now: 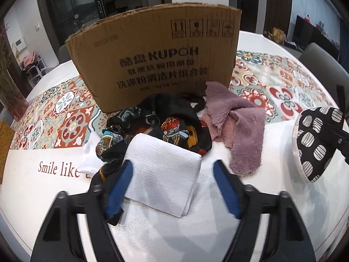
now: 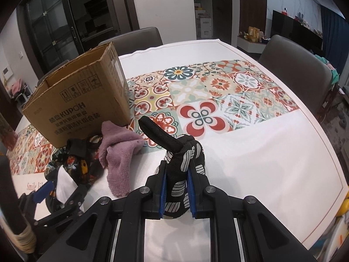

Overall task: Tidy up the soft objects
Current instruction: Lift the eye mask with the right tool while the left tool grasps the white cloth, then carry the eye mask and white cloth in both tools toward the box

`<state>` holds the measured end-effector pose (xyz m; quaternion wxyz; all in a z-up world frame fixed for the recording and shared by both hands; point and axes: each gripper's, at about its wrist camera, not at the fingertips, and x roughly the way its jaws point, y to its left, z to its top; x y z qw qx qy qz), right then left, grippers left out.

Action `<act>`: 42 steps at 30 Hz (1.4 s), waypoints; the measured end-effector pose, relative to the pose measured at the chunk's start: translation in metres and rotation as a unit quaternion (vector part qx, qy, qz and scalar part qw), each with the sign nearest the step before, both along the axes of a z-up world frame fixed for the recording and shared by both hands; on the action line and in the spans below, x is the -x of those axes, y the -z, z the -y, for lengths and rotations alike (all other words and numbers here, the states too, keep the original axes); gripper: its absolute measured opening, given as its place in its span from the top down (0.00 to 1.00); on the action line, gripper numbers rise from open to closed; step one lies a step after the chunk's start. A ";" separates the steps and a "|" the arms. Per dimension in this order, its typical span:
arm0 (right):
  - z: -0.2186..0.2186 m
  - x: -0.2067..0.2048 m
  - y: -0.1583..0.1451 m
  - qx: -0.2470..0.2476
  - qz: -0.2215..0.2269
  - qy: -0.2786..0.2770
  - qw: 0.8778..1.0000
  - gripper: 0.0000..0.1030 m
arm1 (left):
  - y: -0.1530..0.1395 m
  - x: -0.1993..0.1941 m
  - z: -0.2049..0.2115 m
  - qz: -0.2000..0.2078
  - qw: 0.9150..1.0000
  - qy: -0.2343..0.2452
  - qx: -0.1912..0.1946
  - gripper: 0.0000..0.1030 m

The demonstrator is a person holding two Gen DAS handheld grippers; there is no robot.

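Where the white worktop [image 2: 272, 163] begins at the far left of the left wrist view, a dark red vase [image 1: 13, 107] of dried stems stands near its edge, with red lettering printed on the cloth beside it. A band of patterned tile print [image 2: 218, 100] runs across the worktop from left to right. On that band stands an open cardboard box [image 1: 157, 61], printed side facing the cameras, flaps up. Touching its foot lies a heap of soft things: a black patterned scarf [image 1: 174, 118], a folded white cloth [image 1: 165, 174] resting partly on the scarf, and a mauve fleece cloth [image 1: 237, 128] just right of them.

The left gripper [image 1: 172, 187] hangs over the white cloth with its blue-padded fingers [image 1: 118, 187] spread apart; the left pad lies against the cloth's left edge, the right pad stands clear of it, so nothing is gripped. Further right, the right gripper [image 2: 175, 193] has its fingers closed tight on a black mitt with white striped dots [image 2: 183, 163], its black loop sticking up.

Right of the mitt the worktop lies bare out to its rounded rim. Grey chairs [image 2: 301, 65] stand at the far and right edges. Beyond them are a dark glass-door cabinet at left, a white wall in the middle, and a dark low sideboard at right.
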<state>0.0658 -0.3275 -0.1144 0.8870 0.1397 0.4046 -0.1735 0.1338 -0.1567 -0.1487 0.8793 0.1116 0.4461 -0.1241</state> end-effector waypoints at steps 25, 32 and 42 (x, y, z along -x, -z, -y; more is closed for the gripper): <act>-0.017 0.001 -0.014 0.008 0.010 -0.016 1.000 0.83 | -0.016 0.004 -0.013 -0.020 1.000 0.010 0.006 0.96; -0.028 0.005 -0.032 0.019 0.026 -0.024 0.999 0.83 | -0.042 0.008 -0.022 0.003 1.000 0.008 0.018 0.96; -0.049 0.011 -0.062 0.036 0.051 -0.045 0.997 0.83 | -0.078 0.013 -0.040 0.038 0.999 -0.001 0.038 0.96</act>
